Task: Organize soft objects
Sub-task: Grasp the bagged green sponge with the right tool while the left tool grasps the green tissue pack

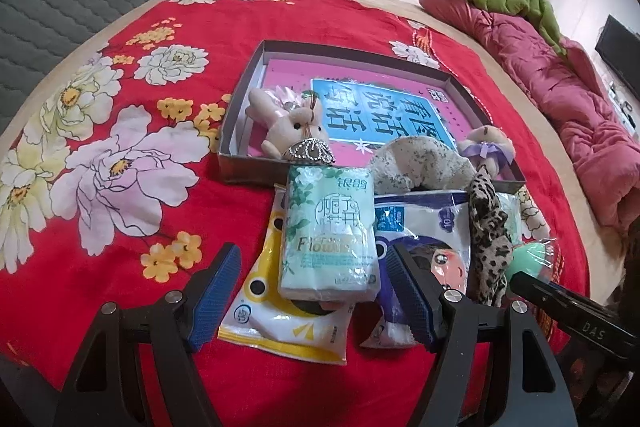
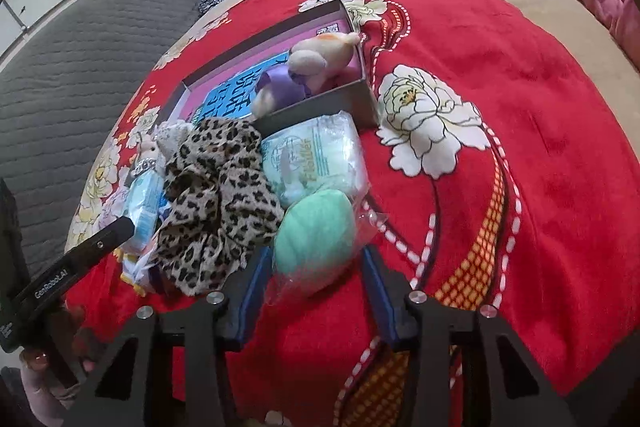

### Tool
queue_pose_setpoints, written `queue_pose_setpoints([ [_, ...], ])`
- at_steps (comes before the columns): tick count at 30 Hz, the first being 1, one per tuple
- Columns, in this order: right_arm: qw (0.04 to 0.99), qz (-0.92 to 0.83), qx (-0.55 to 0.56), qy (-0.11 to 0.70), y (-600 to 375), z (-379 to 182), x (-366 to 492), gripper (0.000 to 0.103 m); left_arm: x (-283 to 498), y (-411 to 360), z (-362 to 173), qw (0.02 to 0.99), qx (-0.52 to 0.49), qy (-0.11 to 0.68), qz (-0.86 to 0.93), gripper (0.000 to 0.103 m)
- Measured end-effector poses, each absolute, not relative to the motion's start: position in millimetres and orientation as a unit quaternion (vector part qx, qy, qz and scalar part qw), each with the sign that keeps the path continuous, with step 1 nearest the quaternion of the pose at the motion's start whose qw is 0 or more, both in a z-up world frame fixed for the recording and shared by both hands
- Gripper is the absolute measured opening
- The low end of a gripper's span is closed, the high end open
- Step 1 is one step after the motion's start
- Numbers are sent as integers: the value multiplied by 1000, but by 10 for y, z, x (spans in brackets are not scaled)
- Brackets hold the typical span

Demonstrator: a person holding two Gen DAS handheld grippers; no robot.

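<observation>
On a red flowered bedspread (image 2: 520, 107), the right gripper (image 2: 318, 269) has half-closed fingers flanking a bagged green sponge (image 2: 316, 239), seemingly not yet pinched; the left gripper (image 1: 316, 291) gapes around a tissue pack (image 1: 330, 231). Next: squeeze, lift toward the box (image 1: 240, 115).

The bedspread (image 1: 132, 187) is bright red with white, pale pink and yellow flowers. The tissue pack (image 1: 329, 233) is mint green and white; the scrunchie (image 2: 216, 203) is tan with black leopard spots. The sponge (image 2: 316, 239) is plain mint green, and the shallow box (image 1: 256, 67) shows a pink and blue inside.
</observation>
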State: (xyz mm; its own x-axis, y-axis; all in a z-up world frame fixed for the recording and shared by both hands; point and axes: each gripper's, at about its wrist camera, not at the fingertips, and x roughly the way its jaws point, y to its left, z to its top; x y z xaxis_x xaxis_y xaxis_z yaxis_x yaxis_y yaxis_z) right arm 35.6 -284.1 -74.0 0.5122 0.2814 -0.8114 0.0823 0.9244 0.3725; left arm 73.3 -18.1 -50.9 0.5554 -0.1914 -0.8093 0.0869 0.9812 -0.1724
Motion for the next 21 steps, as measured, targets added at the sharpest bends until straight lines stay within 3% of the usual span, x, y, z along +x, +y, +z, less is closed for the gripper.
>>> queue_pose_setpoints([
  [15,870,70,154,463,-2822,-654,383,42,923,-244,-655,874,-60,476,-76,76],
  [21,883,67,149,439,-2861,-513,304,42,976,-208,-645,877,-68,469,-78,57],
])
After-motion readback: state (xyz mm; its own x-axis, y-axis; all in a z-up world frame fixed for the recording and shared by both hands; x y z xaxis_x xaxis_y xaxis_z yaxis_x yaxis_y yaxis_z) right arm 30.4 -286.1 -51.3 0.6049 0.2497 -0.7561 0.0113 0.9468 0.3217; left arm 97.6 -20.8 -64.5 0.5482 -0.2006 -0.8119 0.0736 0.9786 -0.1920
